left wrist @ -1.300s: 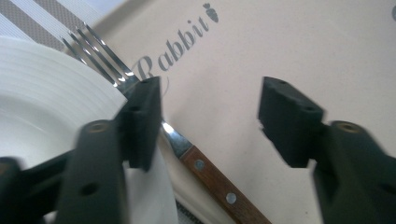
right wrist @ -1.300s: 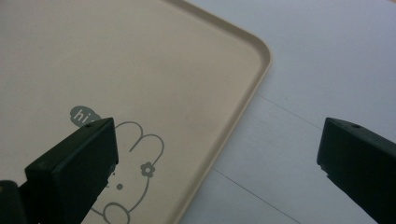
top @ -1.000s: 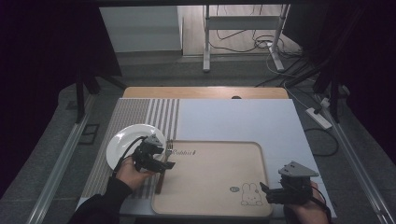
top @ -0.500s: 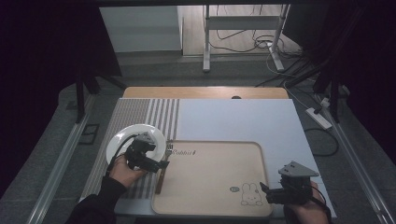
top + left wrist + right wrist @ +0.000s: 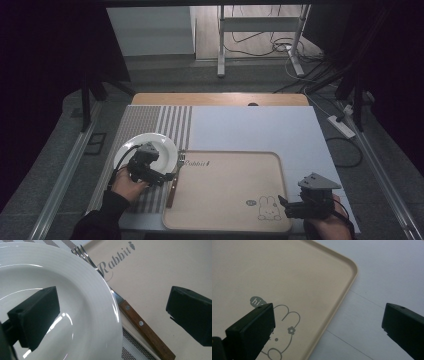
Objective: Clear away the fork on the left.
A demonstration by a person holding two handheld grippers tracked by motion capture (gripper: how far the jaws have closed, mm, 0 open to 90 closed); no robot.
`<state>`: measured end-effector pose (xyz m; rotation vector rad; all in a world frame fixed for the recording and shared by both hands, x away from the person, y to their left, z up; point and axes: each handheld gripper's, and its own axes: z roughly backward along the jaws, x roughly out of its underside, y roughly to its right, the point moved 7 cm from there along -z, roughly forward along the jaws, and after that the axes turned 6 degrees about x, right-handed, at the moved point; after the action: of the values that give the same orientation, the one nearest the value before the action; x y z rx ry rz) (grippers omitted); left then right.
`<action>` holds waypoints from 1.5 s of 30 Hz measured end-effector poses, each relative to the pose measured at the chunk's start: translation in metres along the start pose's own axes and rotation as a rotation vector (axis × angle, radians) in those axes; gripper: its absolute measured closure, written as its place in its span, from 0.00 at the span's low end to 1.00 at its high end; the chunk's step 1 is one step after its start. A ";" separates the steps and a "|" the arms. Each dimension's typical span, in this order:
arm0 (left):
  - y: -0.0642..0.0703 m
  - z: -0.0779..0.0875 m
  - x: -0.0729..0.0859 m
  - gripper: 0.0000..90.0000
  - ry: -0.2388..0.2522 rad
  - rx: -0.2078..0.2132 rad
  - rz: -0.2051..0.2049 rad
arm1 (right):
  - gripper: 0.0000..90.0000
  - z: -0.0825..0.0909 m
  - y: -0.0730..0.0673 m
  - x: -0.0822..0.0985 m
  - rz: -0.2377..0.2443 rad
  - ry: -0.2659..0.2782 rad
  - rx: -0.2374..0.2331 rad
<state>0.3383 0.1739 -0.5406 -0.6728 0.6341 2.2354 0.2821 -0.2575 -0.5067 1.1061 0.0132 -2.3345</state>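
The left gripper [image 5: 159,178] hovers at the white ribbed plate [image 5: 150,145], its jaws having just spread wide, nothing between them. A fork [image 5: 86,257] with a riveted wooden handle lies just beside the plate, along the left rim of the smooth beige tray [image 5: 227,190] printed with a rabbit. The right gripper [image 5: 285,204] waits jaws apart over the tray's near right corner. A striped placemat [image 5: 150,120] covers the pale tabletop [image 5: 260,130]; cables cross the floor [image 5: 260,50] beyond.

Wide-open beige rabbit-print tray [image 5: 225,190] offers free passage; the white ceramic plate [image 5: 150,145] and wooden-handled fork [image 5: 173,181] crowd its left edge.
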 end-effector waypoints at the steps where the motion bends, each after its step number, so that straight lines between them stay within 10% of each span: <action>1: 0.000 0.001 0.000 0.00 0.008 0.002 0.007 | 0.00 0.000 0.000 0.000 0.000 -0.001 -0.001; 21: -0.006 0.023 0.018 0.00 0.108 0.014 0.063 | 0.00 -0.001 -0.001 0.000 0.012 -0.004 -0.001; 45: -0.002 0.050 0.054 0.00 0.129 -0.082 0.097 | 0.00 -0.001 -0.002 0.001 0.018 -0.013 0.002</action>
<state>0.2928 0.2319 -0.5376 -0.8498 0.6530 2.3317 0.2815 -0.2560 -0.5081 1.0872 -0.0036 -2.3257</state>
